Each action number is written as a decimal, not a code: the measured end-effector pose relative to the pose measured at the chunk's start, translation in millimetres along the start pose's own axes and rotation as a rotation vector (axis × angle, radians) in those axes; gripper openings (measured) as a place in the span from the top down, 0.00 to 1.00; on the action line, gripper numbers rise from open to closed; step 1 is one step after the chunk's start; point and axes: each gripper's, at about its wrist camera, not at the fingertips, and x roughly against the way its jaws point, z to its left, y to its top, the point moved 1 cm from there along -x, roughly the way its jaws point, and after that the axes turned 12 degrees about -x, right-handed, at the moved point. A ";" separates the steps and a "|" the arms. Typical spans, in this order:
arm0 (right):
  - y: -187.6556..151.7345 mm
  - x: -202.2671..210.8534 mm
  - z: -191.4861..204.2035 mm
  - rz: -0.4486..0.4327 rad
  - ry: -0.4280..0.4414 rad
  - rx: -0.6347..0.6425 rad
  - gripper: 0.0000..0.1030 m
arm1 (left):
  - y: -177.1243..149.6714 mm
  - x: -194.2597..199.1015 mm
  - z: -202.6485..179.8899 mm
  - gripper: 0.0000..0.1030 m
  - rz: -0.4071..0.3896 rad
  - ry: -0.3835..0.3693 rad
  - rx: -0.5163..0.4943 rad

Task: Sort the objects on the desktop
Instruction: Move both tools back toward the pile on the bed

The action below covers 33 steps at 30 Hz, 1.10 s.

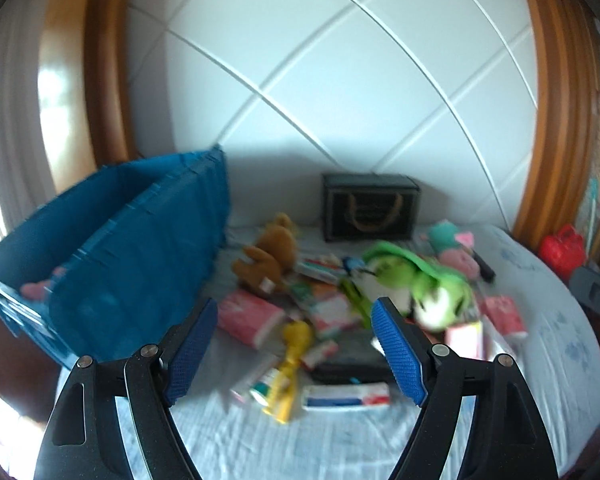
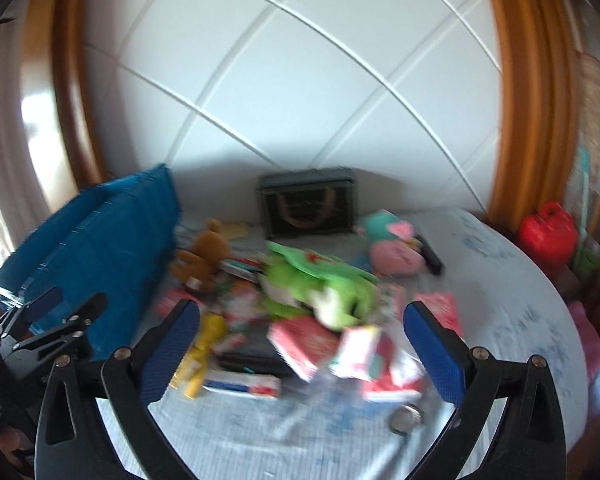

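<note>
Both views were motion-blurred. The left gripper (image 1: 296,344) was spread wide with nothing between its blue pads (image 1: 190,354), held above a pale bedsheet (image 1: 260,440). The right gripper (image 2: 300,352) was likewise wide open and empty.

In the left view, nearest at 6 o'clock lay a flat white-and-blue box (image 1: 346,397), with a yellow toy (image 1: 292,364) just beside it at 9 o'clock and a dark case (image 1: 352,362) touching it behind. A pink packet (image 1: 250,317) lay farther back toward 10 o'clock. In the right view a round metal item (image 2: 406,419) lay near the right pad; what it was could not be determined.

The heap of packets filled the middle ground. A green plush (image 1: 420,288) lay on top of it at 1 o'clock, a brown plush (image 1: 270,258) at 11 o'clock. A blue bin (image 1: 112,248) stood at 9 o'clock, its wall just beside the brown plush. Farthest, at 12 o'clock, a dark box (image 1: 370,208) stood against the white headboard (image 1: 320,80), a pink-and-teal plush (image 1: 456,246) to its right.
</note>
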 end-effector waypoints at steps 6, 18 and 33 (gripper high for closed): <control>-21.4 -21.9 -114.8 0.100 -0.143 -0.129 0.00 | -32.8 -43.5 -60.0 0.22 0.125 -0.054 -0.078; -78.4 -105.3 -170.9 0.310 -0.250 -0.206 0.00 | -96.4 -140.8 -82.0 0.23 0.331 -0.101 -0.104; -22.8 -195.6 -137.0 0.360 -0.088 -0.079 0.00 | -30.2 -189.3 -99.7 0.23 0.291 -0.023 -0.079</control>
